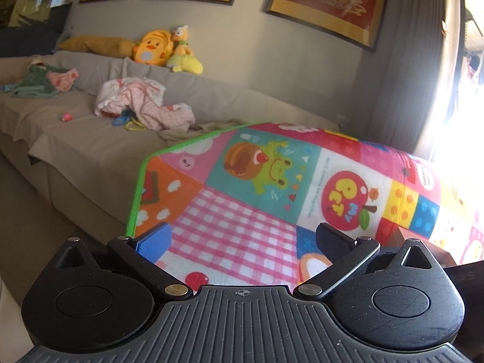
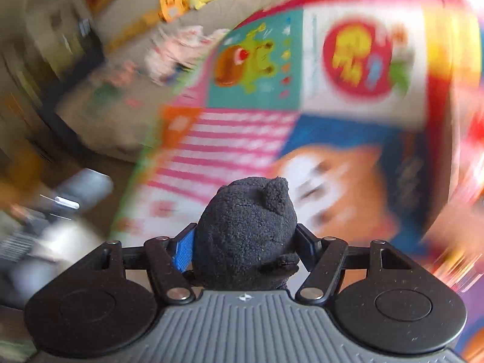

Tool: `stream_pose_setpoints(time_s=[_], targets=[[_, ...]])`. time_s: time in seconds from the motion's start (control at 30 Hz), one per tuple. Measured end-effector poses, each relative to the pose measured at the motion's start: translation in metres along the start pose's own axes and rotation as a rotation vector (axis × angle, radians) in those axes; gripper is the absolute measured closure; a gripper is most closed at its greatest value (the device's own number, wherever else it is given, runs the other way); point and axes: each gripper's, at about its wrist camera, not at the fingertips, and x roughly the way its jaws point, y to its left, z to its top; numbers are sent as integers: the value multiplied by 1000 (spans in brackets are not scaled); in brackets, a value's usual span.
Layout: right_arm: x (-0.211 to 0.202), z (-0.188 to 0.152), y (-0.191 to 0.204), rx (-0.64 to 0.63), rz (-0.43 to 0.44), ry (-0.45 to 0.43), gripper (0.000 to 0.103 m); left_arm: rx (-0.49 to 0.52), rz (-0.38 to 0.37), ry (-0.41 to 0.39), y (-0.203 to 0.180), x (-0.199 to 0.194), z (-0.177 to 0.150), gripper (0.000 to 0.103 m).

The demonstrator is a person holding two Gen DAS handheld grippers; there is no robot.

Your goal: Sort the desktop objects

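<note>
My right gripper [image 2: 245,246] is shut on a black plush toy [image 2: 246,230] with a small round ear, held above a colourful cartoon play mat [image 2: 332,96]. The right wrist view is heavily motion-blurred. My left gripper [image 1: 242,239] is open and empty, its fingers spread wide over the same mat [image 1: 242,211], above the pink checked patch near the mat's green-edged corner.
A beige sofa [image 1: 75,139] lies behind the mat with scattered baby clothes [image 1: 142,103], a small pink toy [image 1: 65,116] and yellow plush toys [image 1: 165,48] on its back. Framed red pictures hang on the wall. Bright window glare is at the right.
</note>
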Motion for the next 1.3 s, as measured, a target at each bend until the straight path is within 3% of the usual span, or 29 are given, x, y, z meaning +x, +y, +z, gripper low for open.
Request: stream_pose_setpoints(time_s=[0.03,0.1,0.23,0.3,0.57,0.67,0.83,1.0,1.07,1.17,1.3], targets=[[-3,-2,-9,70,74,9,36,-5,-1,2,0,0,0,0],[-1,-11,-25,151,134,21,36,2,-8,10,-3,0,0,0],[11,-28,-45,226,94,56,35,21,-19,23,-11,0,-4,0],[7,-33,-51,238,112,44,34,22,-19,32,-14,1,-5,0],[-41,-49,-55,96,-97,-120,24,79,-72,86,-35,5,-16,0],[-57,-58,-53,10,-187,-180,19,145,-141,118,-51,6,-26,0],[-89,-72,-52,-89,-342,-279,18,298,-273,171,-87,3,-43,0],[-130,-82,-66,-109,-392,-368,17,376,-407,282,-126,8,-74,0],[-142,-86,-75,-96,-438,-385,17,437,-401,287,-145,11,-91,0],[-154,-94,-92,-53,-494,-386,17,522,-331,294,-170,23,-111,0],[-161,-107,-111,21,-515,-362,16,507,-339,326,-183,32,-119,0]])
